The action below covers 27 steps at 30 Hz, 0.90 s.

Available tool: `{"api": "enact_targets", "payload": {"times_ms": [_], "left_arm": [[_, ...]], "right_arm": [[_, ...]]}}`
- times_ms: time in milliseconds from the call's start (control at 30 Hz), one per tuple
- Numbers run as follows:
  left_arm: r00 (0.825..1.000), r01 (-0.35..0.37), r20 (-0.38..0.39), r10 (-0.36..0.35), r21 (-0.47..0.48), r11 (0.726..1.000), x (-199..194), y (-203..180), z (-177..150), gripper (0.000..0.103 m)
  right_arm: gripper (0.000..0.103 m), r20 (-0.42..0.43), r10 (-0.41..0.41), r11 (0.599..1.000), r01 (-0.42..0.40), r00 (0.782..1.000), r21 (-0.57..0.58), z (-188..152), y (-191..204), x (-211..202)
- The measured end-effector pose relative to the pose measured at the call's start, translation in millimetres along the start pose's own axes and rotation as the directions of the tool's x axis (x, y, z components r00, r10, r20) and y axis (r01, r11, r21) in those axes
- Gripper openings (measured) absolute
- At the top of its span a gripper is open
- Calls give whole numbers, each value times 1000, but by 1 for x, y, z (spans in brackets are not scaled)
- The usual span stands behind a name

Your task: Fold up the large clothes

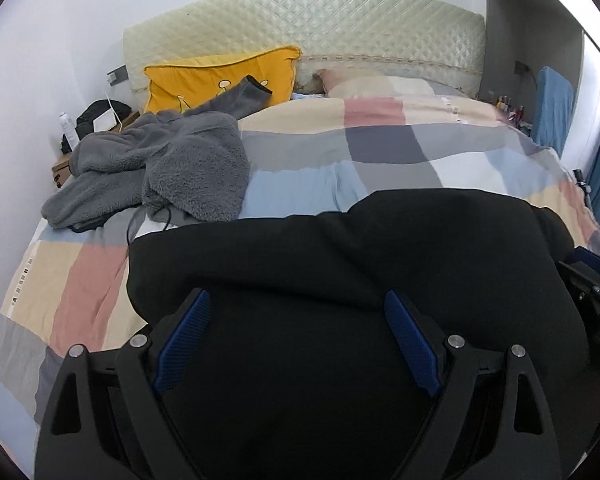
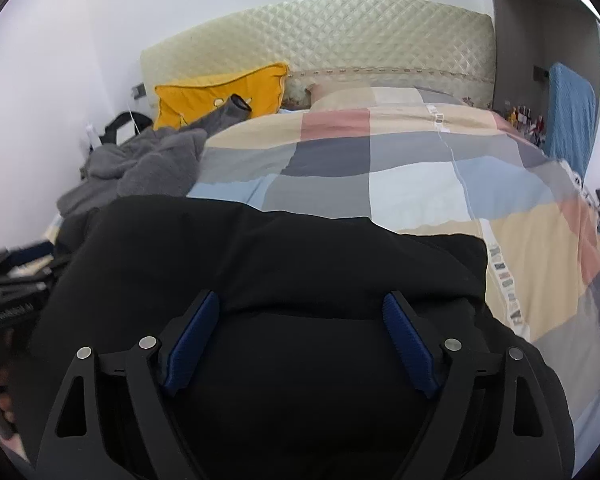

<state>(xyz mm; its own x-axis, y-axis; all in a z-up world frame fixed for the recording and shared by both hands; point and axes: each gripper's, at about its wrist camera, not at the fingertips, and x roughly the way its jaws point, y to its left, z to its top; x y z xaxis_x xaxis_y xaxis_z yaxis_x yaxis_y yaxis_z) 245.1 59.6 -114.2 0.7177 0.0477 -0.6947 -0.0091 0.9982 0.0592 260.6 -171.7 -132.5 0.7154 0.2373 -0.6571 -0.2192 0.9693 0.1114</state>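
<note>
A large black garment (image 1: 340,256) lies folded on the checked bedspread (image 1: 300,152) at the near end of the bed; it also fills the lower right wrist view (image 2: 268,264). My left gripper (image 1: 296,312) is open, its blue pads (image 1: 188,336) spread wide just over the garment's near part. My right gripper (image 2: 300,316) is open too, its blue pads (image 2: 408,344) spread over the same garment, holding nothing. The right gripper's body shows at the right edge of the left wrist view (image 1: 596,300).
A grey fleece garment (image 1: 156,164) lies crumpled on the bed's left side, below a yellow pillow (image 1: 220,80). A quilted headboard (image 1: 320,24) stands behind. A nightstand with a black bag (image 1: 96,116) is at left, a blue towel (image 1: 552,108) at right.
</note>
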Motion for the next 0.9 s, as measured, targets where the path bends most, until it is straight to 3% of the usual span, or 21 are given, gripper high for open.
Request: {"api": "enact_targets", "payload": {"times_ms": [200,400,600,900], "left_arm": [[999,-43,-12,43,20,999,19,-8,11,88],[998,-10,-58,7,-43,999,45,3,16,88],[996,28,-84,-32,-50,998,50,3,17,89],[999,15,-44,-16,-36,999,47,3,1,91]], "right_arm": [[86,14,-44,998,45,999,-42,6,5,27],[90,-34,-57,997,55,998,-54,16,7,56],[90,4,-85,992,85,996,-91,1,6,56],[90,-8,-73,989,71,997,-131,-4,4,49]]}}
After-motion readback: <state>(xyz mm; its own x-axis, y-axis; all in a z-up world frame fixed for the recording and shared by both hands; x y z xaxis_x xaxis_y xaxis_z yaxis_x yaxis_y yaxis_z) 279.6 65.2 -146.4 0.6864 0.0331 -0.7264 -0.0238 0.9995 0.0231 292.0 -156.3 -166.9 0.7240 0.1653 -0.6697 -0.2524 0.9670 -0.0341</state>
